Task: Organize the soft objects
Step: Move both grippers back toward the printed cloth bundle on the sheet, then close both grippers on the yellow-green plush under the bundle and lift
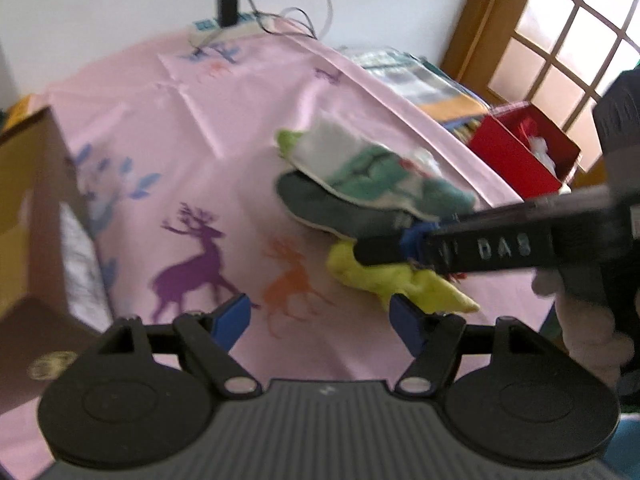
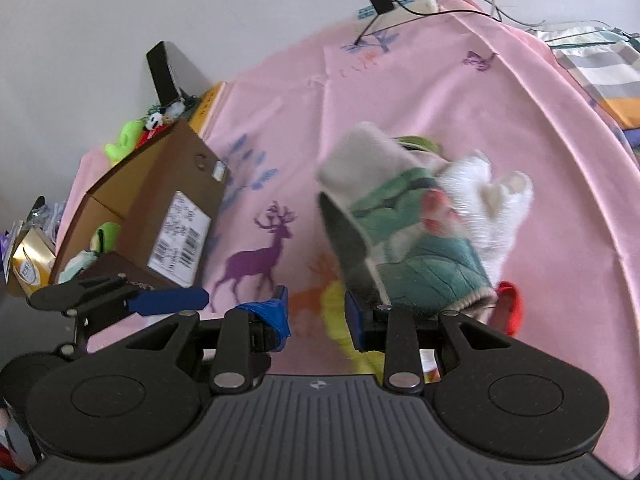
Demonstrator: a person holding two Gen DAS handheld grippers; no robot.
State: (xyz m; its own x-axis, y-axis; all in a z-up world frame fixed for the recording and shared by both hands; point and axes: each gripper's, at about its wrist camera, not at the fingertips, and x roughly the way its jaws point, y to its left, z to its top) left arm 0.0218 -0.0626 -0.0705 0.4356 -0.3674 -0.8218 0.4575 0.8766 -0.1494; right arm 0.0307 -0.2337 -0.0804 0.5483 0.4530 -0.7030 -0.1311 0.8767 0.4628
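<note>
A heap of soft toys lies on the pink deer-print cloth (image 1: pixel 192 128): a green, teal and white plush (image 1: pixel 372 176) on top and a yellow plush (image 1: pixel 400 280) underneath. My left gripper (image 1: pixel 320 316) is open wide just short of the yellow plush, with nothing between its blue pads (image 1: pixel 236 312). From the right, my right gripper (image 1: pixel 380 248) reaches over the heap's near edge. In the right wrist view the right gripper (image 2: pixel 316 314) is open by a narrow gap, holding nothing. The green plush (image 2: pixel 400 240), a white plush (image 2: pixel 492 200) and the yellow plush (image 2: pixel 340 316) lie just ahead of it.
An open cardboard box (image 2: pixel 160 208) at the left holds a green plush (image 2: pixel 106 236); more toys (image 2: pixel 124 140) lie behind it. A red box (image 1: pixel 520 148) sits off the bed's right edge. A power strip with cables (image 1: pixel 224 28) lies at the far end.
</note>
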